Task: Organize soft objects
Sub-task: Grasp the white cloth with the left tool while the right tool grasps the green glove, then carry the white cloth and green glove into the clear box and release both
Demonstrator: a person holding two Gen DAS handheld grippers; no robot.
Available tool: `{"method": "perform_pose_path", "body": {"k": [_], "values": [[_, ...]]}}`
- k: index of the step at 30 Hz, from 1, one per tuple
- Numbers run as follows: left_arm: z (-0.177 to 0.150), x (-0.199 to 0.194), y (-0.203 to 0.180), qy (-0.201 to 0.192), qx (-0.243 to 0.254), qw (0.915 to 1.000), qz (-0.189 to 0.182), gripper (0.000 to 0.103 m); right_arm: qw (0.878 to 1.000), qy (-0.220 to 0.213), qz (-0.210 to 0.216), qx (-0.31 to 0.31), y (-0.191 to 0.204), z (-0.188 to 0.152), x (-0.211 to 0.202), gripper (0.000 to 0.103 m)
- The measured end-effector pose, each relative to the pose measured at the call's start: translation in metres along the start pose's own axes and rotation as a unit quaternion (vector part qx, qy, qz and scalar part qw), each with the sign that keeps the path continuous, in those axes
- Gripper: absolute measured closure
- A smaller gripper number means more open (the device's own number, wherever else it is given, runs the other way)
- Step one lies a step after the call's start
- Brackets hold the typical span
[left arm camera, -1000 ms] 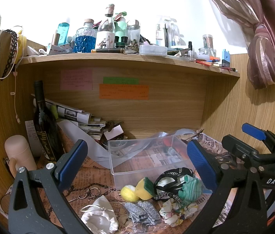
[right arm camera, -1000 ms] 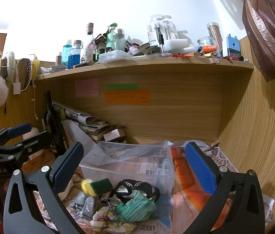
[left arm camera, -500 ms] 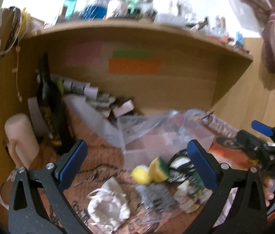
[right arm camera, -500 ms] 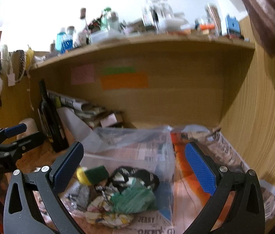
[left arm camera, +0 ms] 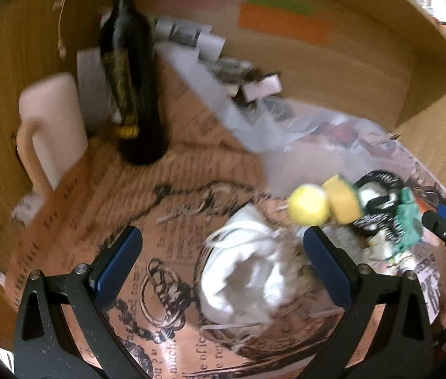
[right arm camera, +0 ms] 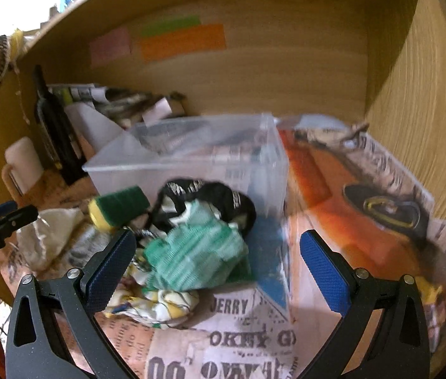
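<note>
Your left tool (left arm camera: pixel 223 259) hangs wide open above the crumpled white cloth pouch (left arm camera: pixel 248 274) at lower centre. Your right tool (right arm camera: pixel 218 262) gapes wide over the green ribbed knit cloth (right arm camera: pixel 194 252). Newspaper sheets (right arm camera: pixel 254 341) cover the counter inside a wooden alcove. The clear plastic box (right arm camera: pixel 191 158), mid-frame, looks bare inside; the soft pile lies just before it.

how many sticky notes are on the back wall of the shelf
3: a pink note on the left, a green one to its right, and a long orange one just under the green.
</note>
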State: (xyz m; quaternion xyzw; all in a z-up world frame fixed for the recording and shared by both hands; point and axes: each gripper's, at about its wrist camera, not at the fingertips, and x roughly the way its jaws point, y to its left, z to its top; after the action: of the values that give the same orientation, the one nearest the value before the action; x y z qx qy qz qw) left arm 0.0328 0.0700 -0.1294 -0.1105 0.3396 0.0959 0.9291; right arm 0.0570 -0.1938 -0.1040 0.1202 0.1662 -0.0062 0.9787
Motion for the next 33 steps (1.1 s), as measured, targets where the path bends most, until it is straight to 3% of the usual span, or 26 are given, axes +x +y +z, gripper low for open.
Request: {"method": "perform_pose_path", "body": {"k": [3, 7, 9, 15, 20, 26, 33], "values": [[-0.005, 0.010, 0.003, 0.015, -0.011, 0.9998, -0.005, 0.000, 1.000, 0.015, -0.003, 0.010, -0.003, -0.005, 0.010, 0.006], [-0.010, 0.017, 0.000, 0.021, -0.022, 0.9994, -0.018, 0.004, 0.999, 0.036, 0.011, 0.025, -0.006, -0.008, 0.021, 0.023], [-0.010, 0.022, -0.006, 0.028, -0.014, 0.9992, -0.027, 0.020, 0.998, 0.044, 0.023, 0.033, -0.008, -0.009, 0.024, 0.029], [-0.009, 0.025, -0.017, 0.041, 0.004, 0.9982, -0.044, 0.054, 0.995, 0.061, 0.061, 0.044, -0.012, -0.013, 0.029, 0.059], [-0.006, 0.014, -0.018, 0.028, 0.014, 0.9987, -0.040, 0.067, 0.996, 0.048, 0.063, 0.042, -0.011, -0.013, 0.023, 0.085], [0.010, -0.004, -0.011, -0.002, 0.013, 0.9992, -0.038, 0.071, 0.998, 0.007, 0.051, 0.035, -0.015, -0.006, 0.004, 0.090], [0.045, -0.028, -0.022, -0.075, 0.044, 0.9953, -0.042, 0.071, 0.998, -0.039, 0.043, 0.031, -0.021, 0.014, -0.021, 0.090]]}}
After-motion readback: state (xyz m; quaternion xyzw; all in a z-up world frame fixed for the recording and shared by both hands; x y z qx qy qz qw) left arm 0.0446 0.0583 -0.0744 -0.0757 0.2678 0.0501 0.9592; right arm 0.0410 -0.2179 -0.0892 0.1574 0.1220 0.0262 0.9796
